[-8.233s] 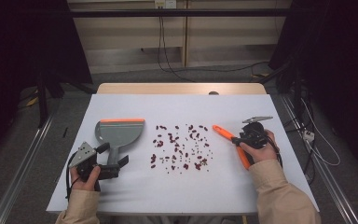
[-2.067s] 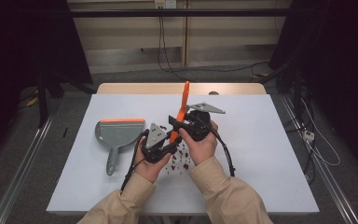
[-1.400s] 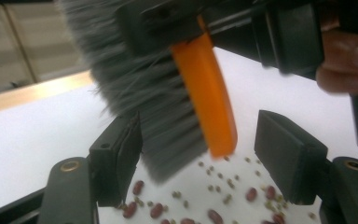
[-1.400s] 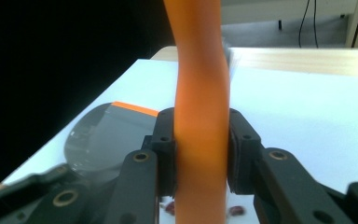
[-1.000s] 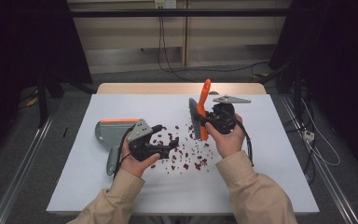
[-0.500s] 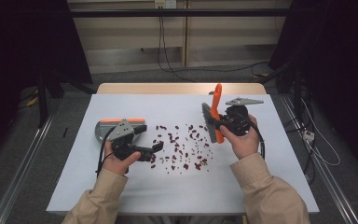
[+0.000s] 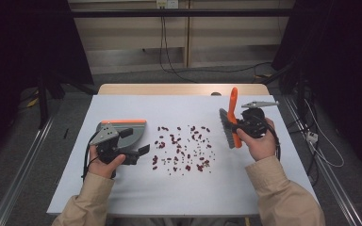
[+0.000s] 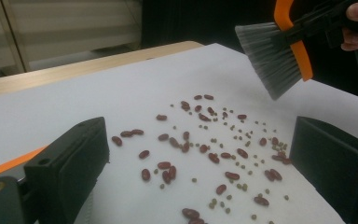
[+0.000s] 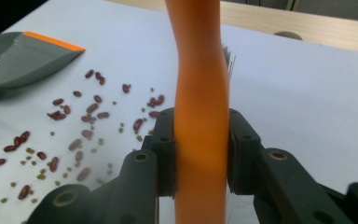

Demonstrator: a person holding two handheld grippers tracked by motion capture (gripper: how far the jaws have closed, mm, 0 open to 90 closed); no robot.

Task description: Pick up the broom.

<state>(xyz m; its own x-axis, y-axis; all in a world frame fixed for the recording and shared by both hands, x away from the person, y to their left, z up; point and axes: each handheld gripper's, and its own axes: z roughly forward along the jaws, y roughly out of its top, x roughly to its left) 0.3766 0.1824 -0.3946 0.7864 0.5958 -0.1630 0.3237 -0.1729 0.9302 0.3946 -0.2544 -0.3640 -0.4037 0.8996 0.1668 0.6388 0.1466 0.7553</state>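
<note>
Red beans and small green ones (image 7: 183, 149) lie scattered on the white table (image 7: 136, 193). A grey dustpan with an orange lip (image 7: 133, 130) rests at their left. My left gripper (image 7: 135, 141) hovers at the dustpan's near side, jaws pointing right; they have just been opening and stand open with nothing between them. In the left gripper view the beans (image 8: 205, 149) lie on the table beyond the left gripper (image 8: 200, 163). My right gripper (image 7: 246, 126) is shut on the orange handle of a brush (image 7: 234, 117), held upright with grey bristles (image 8: 272, 58) facing the beans. The handle (image 9: 200, 102) sits clamped in the right gripper (image 9: 200, 154).
The table's wooden far edge (image 7: 179, 89) shows beyond the white cover. Cables trail across the floor (image 7: 169, 66) behind the table. A metal rail (image 7: 19, 188) runs along the floor at the left. The dustpan (image 9: 23, 58) lies left of the beans (image 9: 74, 121).
The hands have drawn apart: the left gripper slid left to the dustpan, and the right gripper carried the brush further right of the beans.
</note>
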